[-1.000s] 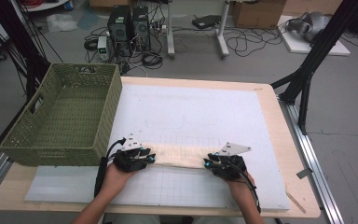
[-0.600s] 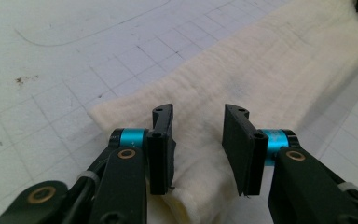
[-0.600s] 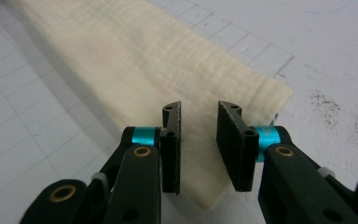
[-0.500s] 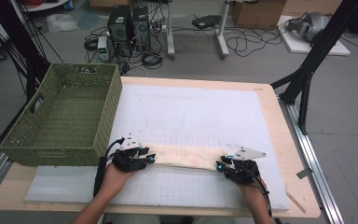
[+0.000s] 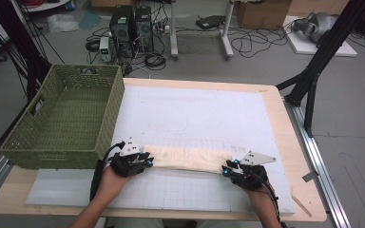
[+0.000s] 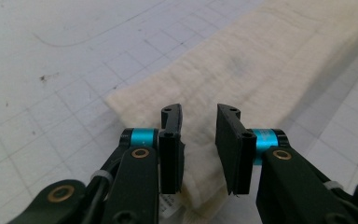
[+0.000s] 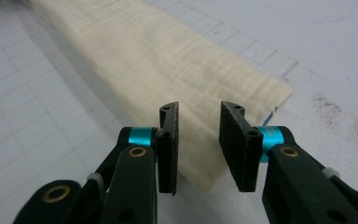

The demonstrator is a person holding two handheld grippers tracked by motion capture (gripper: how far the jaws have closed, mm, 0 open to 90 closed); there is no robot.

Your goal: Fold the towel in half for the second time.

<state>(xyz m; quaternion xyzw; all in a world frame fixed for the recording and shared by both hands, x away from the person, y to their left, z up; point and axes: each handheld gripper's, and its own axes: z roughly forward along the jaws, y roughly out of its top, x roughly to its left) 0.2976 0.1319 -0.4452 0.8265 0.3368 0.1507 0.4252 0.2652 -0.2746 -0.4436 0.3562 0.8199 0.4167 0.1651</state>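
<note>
We note a mat (image 5: 199, 118) lying flat on the counter (image 5: 285, 142) and covering most of it. A basket (image 5: 66, 118) stands on the counter's left end, its right wall overlapping the mat's left edge. A folded towel (image 5: 187, 158) lies crosswise on the near part of the mat, right of the basket's near corner. The left gripper (image 5: 148, 161) sits at the towel's left end, the right gripper (image 5: 227, 169) at its right end, each with the cloth under its jaws; whether the pads touch it, we cannot tell. Behind the counter, computer towers (image 5: 130, 23) stand on the floor.
</note>
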